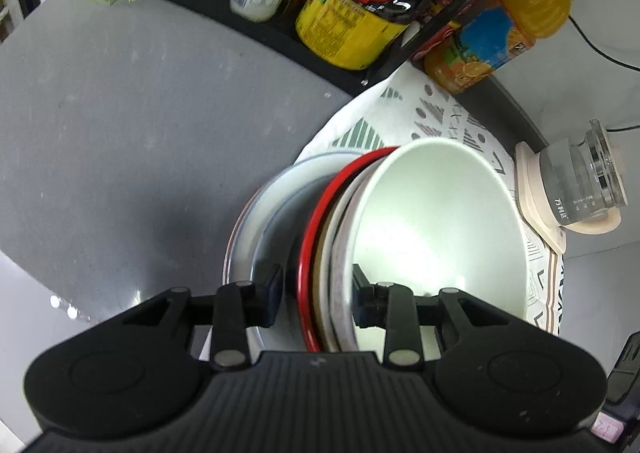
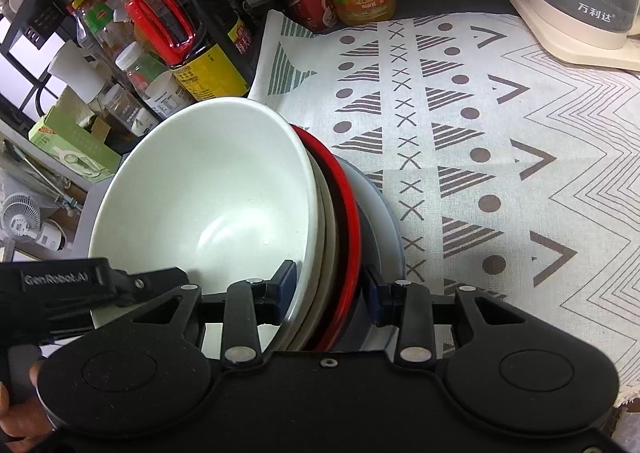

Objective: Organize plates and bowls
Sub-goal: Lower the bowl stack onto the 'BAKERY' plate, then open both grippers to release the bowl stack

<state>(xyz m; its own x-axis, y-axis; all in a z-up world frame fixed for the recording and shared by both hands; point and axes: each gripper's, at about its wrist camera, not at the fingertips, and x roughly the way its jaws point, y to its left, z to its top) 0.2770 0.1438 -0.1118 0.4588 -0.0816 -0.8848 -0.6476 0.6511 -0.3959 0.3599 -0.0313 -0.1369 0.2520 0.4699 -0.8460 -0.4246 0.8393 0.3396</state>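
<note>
The white bowl [image 2: 208, 193] sits nested on a red plate [image 2: 348, 213] and a grey plate [image 2: 384, 221], and both the left gripper [image 1: 318, 295] and the right gripper [image 2: 330, 289] have their jaws clamped across the stacked rims between them. Beyond the jaws lies a patterned cloth [image 2: 500, 153] on the grey bench [image 1: 120, 113], with bottles [image 1: 352, 13] further back. The gathering looks done; setting the stack in its place remains.
</note>
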